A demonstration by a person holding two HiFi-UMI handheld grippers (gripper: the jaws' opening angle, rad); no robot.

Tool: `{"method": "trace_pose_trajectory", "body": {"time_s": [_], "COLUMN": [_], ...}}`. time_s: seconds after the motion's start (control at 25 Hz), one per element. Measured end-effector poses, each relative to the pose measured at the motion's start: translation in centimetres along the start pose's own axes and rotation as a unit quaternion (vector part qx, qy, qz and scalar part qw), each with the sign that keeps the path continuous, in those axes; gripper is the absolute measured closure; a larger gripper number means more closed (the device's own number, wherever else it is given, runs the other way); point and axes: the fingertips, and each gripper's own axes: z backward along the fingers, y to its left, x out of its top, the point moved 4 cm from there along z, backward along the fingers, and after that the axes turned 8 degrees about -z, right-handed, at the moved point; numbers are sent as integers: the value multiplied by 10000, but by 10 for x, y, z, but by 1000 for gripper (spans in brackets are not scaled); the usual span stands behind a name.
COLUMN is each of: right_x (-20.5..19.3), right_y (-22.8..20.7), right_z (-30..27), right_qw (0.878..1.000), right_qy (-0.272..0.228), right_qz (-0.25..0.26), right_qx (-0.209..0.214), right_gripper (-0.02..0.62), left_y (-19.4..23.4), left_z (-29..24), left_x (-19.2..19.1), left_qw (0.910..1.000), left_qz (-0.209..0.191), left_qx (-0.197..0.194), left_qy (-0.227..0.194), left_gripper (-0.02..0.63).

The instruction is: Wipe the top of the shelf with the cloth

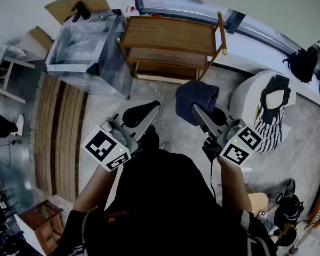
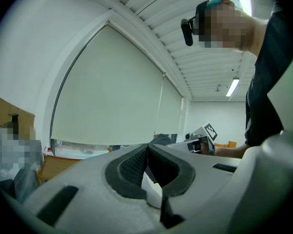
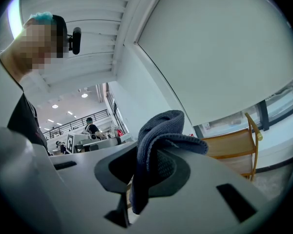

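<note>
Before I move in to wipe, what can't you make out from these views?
- Head view: dust or stains on the shelf top, too small to tell.
- Head view: tips of the right gripper, covered by the cloth.
- Right gripper view: most of the shelf, hidden behind the gripper's body.

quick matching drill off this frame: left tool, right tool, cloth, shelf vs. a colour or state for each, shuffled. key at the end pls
Things:
1. left tool
2. right tool
3. cloth
4. shelf

Colour or state:
A. dark blue, bunched up
B. brown wood, standing by the window
C. shut on the cloth
D. shut, nothing between the jaws

Pairs: 1-D, 2-C, 3-A, 4-B
</note>
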Motion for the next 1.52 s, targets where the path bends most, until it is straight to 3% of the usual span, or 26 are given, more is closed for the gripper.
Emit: {"method": "trace_pose_trajectory", "body": {"time_s": [0.56, 1.04, 1.24, 1.52], "right_x": [20, 61, 80, 92], "right_y": [-60, -130, -174, -204], "right_z": [-59, -188, -259, -305], "right_qw": [9999, 9985, 9968, 9953], "right_qy": [121, 344, 476, 498], "right_qz": [-51, -301, -471, -538], "right_qx": [-80, -286, -438, -625], "right_gripper": [552, 552, 552, 552], "left_y": [79, 240, 326, 379], "left_z": [-34, -66, -90, -105], "left_x": [-21, -32, -38, -43], "left_qw": [9998, 9979, 9963, 9955], "left_qz": [176, 576, 735, 816], "left_qx": [86, 156, 81, -18], "left_qy": [-31, 271, 433, 489], "left_gripper": [584, 584, 584, 584]}}
